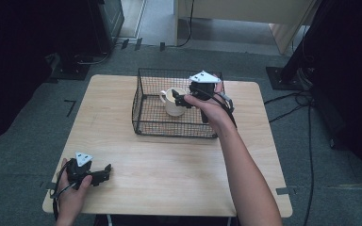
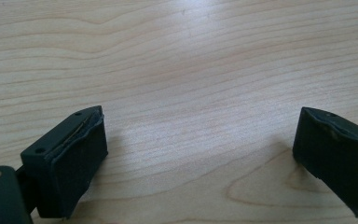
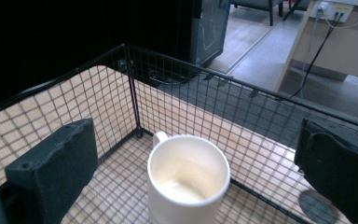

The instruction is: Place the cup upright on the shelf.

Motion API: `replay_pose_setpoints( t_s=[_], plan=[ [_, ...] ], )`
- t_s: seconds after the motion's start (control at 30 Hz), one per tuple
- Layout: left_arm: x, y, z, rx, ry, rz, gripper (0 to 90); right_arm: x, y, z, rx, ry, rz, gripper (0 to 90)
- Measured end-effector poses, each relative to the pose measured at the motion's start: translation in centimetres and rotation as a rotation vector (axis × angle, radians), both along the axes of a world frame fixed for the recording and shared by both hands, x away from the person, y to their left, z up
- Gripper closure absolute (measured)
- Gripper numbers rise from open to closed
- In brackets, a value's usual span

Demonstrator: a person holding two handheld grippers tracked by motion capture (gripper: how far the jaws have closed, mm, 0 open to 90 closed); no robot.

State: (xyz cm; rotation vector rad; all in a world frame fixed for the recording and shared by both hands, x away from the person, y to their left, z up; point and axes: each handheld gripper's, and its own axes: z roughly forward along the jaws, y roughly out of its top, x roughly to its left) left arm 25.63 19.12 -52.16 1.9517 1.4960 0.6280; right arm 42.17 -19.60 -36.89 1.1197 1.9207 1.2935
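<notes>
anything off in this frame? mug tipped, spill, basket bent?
Nothing stands out. The cream mug stands upright inside the wire basket, empty, no spill. The basket sits square on the table. The right gripper is open around the mug; the left gripper rests open.

Wooden table bearing wire basket

Glossy cream ceramic mug, black wire-mesh metal basket, matt pale wooden tabletop, matt black rubbery gripper pads.

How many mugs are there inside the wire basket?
1. A single cream mug stands upright in the wire basket, toward its far side, with the right gripper open just above it.
</notes>
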Motion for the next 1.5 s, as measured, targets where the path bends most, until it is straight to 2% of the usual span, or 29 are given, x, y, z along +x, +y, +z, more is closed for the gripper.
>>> replay_pose_setpoints(
  t_s=[0.23,0.33,0.53,0.67,0.97,1.17,1.5],
  plan=[
    [0.0,0.0,0.0,0.0,-0.002,0.0,3.4,-2.5,-1.6,0.3,-0.005,-0.002,0.009,0.0],
    [0.0,0.0,0.0,0.0,-0.002,0.0,3.4,-3.6,-2.2,0.2,-0.024,-0.006,0.01,0.0],
    [0.0,0.0,0.0,0.0,-0.002,0.001,3.4,-5.6,-3.8,-0.3,-0.044,-0.009,0.005,0.0],
    [0.0,0.0,0.0,0.0,-0.002,0.0,3.4,-6.6,-5.0,-0.5,-0.035,-0.013,0.011,0.0],
    [0.0,0.0,0.0,0.002,0.0,-0.001,3.4,-9.2,-7.6,-1.5,-0.048,-0.022,-0.011,0.0],
    [0.0,0.0,0.0,0.002,-0.001,-0.001,3.4,-10.9,-9.1,-2.5,-0.073,-0.024,-0.021,0.0],
    [0.0,0.0,0.0,0.001,0.0,0.0,3.4,-13.0,-11.4,-5.1,-0.066,-0.001,-0.048,0.0]
  ],
)
